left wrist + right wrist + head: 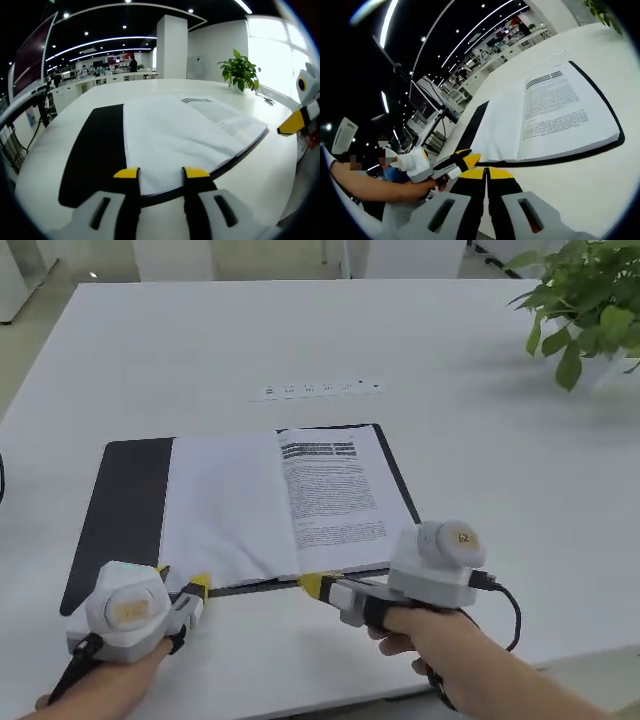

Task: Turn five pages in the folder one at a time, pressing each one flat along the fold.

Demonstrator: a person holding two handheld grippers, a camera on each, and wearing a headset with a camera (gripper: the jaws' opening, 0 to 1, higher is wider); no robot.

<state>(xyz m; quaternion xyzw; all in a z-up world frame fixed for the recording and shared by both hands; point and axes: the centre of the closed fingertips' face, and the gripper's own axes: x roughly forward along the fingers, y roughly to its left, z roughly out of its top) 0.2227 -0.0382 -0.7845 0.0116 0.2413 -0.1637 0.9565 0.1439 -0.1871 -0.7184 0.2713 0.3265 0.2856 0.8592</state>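
Left gripper (198, 588), jaws parted, at the near edge of the open folder (225, 510); right gripper (314, 585), jaws pressed together on nothing, just beside that edge; folder flat on white table (450, 360), long axis left-right, spine pointing away from the person, printed page (335, 490) on its right half

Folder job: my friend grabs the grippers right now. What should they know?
Left gripper: open, tips at the near edge of the blank left page.
Right gripper: shut, empty, just short of the folder.
It lies open on the white table, printed page on the right.
Done: page count cannot be told.
To do: turn pages singly, pressing each along the fold.
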